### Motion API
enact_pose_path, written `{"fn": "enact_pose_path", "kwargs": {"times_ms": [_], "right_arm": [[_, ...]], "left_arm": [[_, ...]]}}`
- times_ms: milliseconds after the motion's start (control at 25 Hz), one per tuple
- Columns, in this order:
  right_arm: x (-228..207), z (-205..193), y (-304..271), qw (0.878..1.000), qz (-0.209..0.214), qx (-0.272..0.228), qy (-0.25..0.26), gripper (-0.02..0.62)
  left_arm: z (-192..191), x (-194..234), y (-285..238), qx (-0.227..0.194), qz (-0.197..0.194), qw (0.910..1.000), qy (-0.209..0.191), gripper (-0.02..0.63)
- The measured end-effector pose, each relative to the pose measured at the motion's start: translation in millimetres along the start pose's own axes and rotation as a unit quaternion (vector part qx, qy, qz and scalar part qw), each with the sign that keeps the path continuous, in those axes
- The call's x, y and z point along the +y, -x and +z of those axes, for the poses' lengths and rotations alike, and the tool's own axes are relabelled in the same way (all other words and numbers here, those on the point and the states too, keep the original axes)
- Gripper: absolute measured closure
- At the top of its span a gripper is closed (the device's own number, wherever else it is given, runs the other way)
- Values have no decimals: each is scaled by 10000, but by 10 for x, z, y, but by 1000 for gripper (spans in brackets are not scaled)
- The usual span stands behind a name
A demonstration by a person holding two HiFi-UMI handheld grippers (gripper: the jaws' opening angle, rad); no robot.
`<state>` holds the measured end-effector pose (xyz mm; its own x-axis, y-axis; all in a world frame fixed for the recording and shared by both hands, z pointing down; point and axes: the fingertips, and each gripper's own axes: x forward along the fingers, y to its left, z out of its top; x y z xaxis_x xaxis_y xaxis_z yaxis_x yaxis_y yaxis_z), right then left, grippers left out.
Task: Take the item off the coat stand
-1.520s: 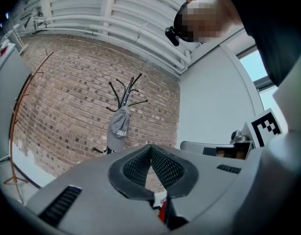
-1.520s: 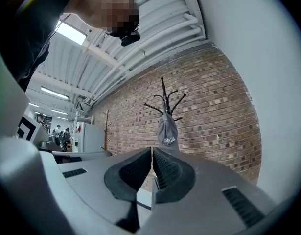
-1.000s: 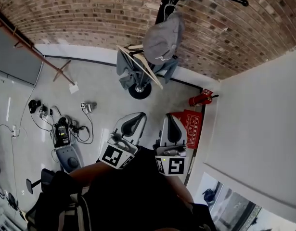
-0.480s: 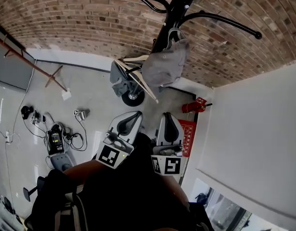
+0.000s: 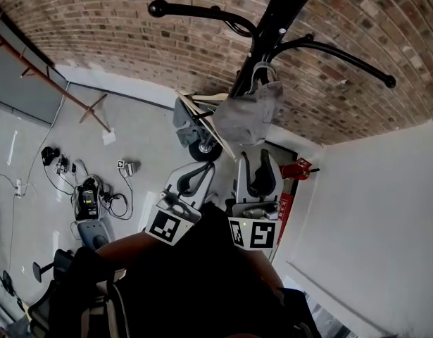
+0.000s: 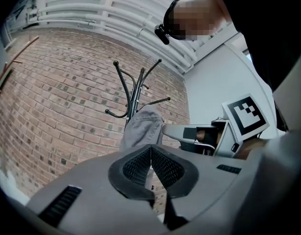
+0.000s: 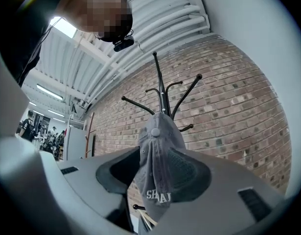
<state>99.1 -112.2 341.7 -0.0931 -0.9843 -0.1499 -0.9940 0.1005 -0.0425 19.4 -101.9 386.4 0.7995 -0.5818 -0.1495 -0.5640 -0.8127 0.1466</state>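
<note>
Cap [image 7: 157, 151], hung on coat stand [image 7: 162, 89], sits btwn R gripper's [image 7: 155, 176] just-opened jaws.

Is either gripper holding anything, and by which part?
Nothing is held. The right gripper's jaws have just been opening and press on nothing; the grey cap hangs ahead on the coat stand. The left gripper is shut, empty.

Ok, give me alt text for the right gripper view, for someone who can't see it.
A grey cap hangs on a black coat stand in front of a brick wall. It sits between the jaws of the right claw, which have just been opening and do not press on it.
</note>
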Motion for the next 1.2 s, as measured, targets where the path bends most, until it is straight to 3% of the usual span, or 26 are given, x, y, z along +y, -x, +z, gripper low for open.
{"fn": "enact_pose_path", "kwargs": {"times_ms": [440,520,600,1200], "right_arm": [[-121,-31,-345,9998,174,-85,8,433],[-127,-23,-347,9996,246,-158,-52,515],[-136,10,-323,9992,277,-278,-97,534],[-132,316,-220,9978,188,-637,-15,545]], "left_arm": [[-95,299,-135,114,491,9987,113,588],[-92,337,-134,88,548,9984,92,588],[-98,359,-122,84,600,9981,101,588],[-97,295,-36,7,584,9982,140,588]]}}
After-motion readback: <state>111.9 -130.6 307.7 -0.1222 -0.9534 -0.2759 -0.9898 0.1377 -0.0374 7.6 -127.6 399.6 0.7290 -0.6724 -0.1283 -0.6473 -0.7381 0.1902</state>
